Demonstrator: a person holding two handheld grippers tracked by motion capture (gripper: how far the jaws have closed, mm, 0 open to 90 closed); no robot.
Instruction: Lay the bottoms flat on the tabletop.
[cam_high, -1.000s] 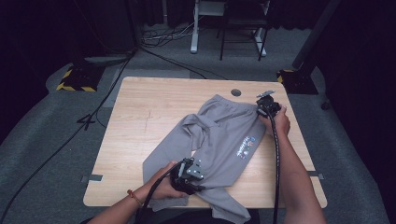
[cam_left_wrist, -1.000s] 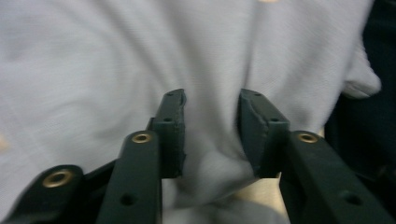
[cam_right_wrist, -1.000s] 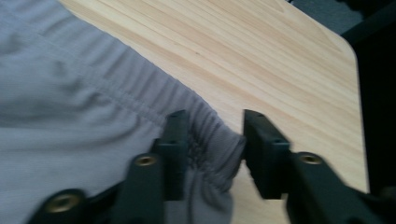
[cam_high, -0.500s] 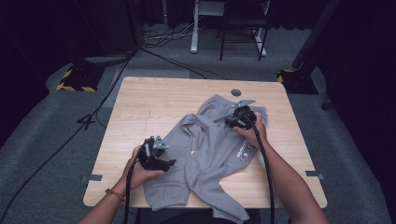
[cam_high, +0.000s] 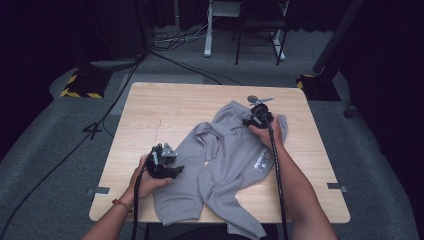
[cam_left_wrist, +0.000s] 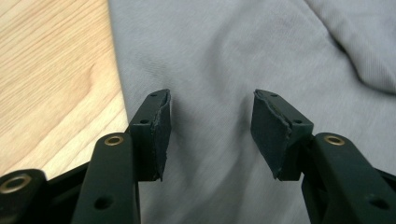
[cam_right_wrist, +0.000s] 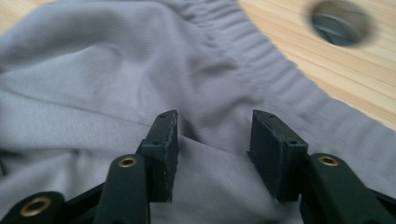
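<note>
A light wooden desk (cam_high: 165, 107) carries a crumpled grey fabric sweatshirt (cam_high: 227, 160), spread from near the far right corner down over the near edge. The left gripper (cam_high: 172, 169) sits at the garment's left hem near the near-left corner, jaws apart after closing a little, nothing pinched between them. The right gripper (cam_high: 252, 120) is over the ribbed far end beside a round desk hole (cam_right_wrist: 342, 22), jaws likewise parted after narrowing, cloth lying loose between them.
</note>
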